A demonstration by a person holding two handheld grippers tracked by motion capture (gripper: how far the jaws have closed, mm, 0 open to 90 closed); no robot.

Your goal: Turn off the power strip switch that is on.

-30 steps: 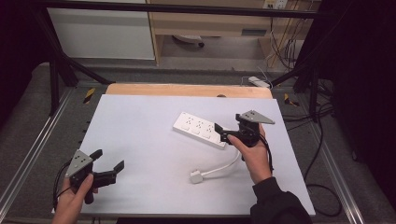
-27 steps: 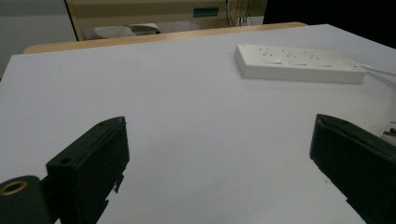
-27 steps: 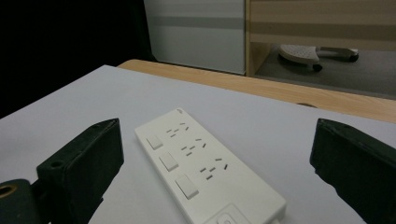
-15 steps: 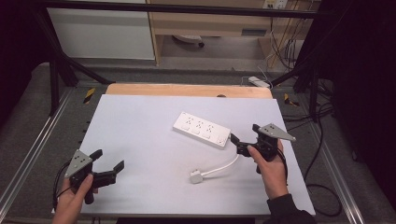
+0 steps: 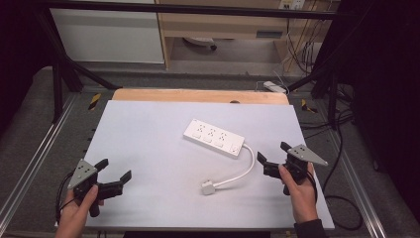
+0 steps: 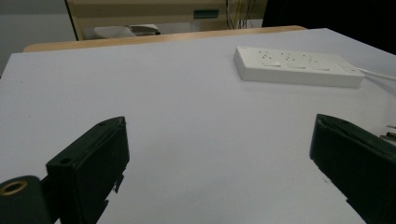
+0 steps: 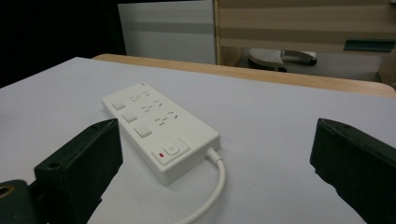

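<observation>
The white table (image 5: 148, 148) spreads wide under the high view, and sitting toward its far right is the white power strip (image 5: 214, 137), lying flat and angled, its cord (image 5: 245, 168) curling forward to the plug (image 5: 208, 187) near the middle of the near edge. Big change here: the right gripper (image 5: 270, 157), which a second ago was right up against the strip's near end, has pulled back and to the right, and now hovers just off the cord's bend with its jaws spread wide and nothing between them. From the right gripper view the strip (image 7: 159, 135) lies free between the open jaws, red switch mark facing us. So the strip looks let go and set down where it lies, which I read as a placing step finished or a fresh grasp being lined up. The left gripper (image 5: 115, 179) sits at the near left corner, unmoved, jaws apart and empty, well away from the strip (image 6: 296, 67).
</observation>
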